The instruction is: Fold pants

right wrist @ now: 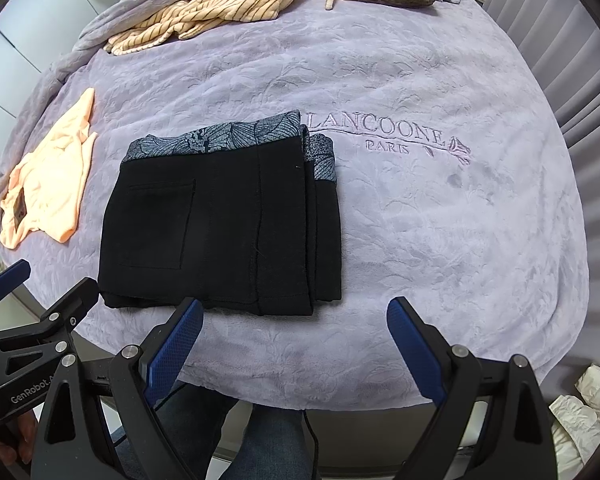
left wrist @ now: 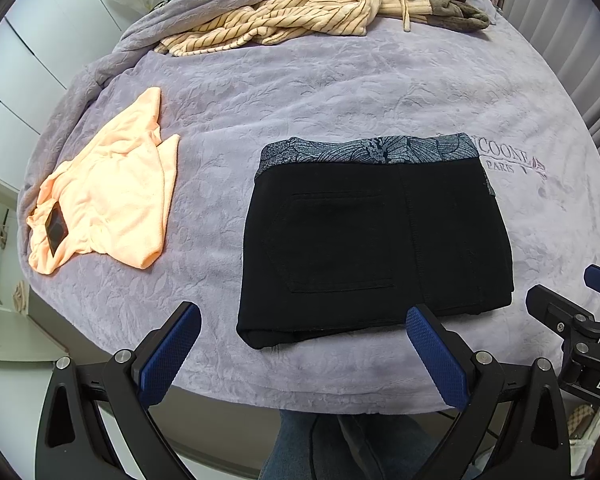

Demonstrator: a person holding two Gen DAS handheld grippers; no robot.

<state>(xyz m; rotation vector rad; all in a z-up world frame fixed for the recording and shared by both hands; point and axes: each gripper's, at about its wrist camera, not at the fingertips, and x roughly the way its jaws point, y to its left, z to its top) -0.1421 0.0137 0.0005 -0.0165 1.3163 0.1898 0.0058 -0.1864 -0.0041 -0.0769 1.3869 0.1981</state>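
Note:
The black pants (left wrist: pixel 372 240) lie folded into a compact rectangle on the lavender blanket (left wrist: pixel 340 92), back pocket up, with a blue leaf-print waistband along the far edge. They also show in the right wrist view (right wrist: pixel 220 224). My left gripper (left wrist: pixel 304 344) is open and empty, held just short of the pants' near edge. My right gripper (right wrist: pixel 296 340) is open and empty, near the pants' near right corner. Each gripper shows at the edge of the other's view.
An orange garment (left wrist: pixel 108 200) lies to the left of the pants. A striped cream garment and brown clothes (left wrist: pixel 308 8) are piled at the far side. The blanket's front edge (right wrist: pixel 340 396) is close below the grippers, with the person's legs beneath.

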